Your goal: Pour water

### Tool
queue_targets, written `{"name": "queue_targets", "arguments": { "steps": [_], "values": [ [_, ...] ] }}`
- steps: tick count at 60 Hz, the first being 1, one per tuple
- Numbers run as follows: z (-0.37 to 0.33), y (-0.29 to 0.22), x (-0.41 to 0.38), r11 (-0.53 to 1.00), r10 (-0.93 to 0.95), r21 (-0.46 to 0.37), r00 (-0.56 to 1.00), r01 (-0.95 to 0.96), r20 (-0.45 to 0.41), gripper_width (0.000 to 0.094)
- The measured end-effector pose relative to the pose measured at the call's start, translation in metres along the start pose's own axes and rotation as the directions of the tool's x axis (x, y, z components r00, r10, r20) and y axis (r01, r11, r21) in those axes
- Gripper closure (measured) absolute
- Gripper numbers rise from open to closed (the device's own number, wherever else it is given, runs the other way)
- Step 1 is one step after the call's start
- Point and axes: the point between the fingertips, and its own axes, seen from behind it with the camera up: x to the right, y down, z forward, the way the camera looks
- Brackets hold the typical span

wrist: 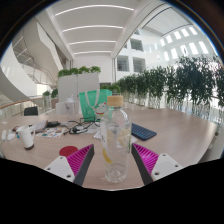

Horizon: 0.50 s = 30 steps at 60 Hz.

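A clear plastic water bottle (117, 140) with a pale cap stands upright between my fingers, with a yellow mark on its left side. My gripper (117, 160) is shut on the bottle, and both magenta pads (88, 158) press against its lower sides. The bottle's base sits close over the light wooden table (175, 135); I cannot tell whether it touches the table. A green cup-like container (100, 99) stands beyond the bottle, partly hidden by it.
A dark flat tablet or keyboard (143, 131) lies just right of the bottle. A red round lid (68, 151), cables and a white cup (26, 137) are at the left. A white box (68, 109) stands behind. Potted plants (165, 88) line the far edge.
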Motion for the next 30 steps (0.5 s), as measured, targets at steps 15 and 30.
{"name": "queue_targets", "arguments": {
  "steps": [15,30],
  "values": [
    [0.056,-0.007,0.020,0.995,0.033,0.095,0.999,-0.029,-0.040,0.0423],
    [0.066,0.004,0.017,0.999,0.041,-0.002,0.996,-0.041,-0.078,0.0565]
  ]
}}
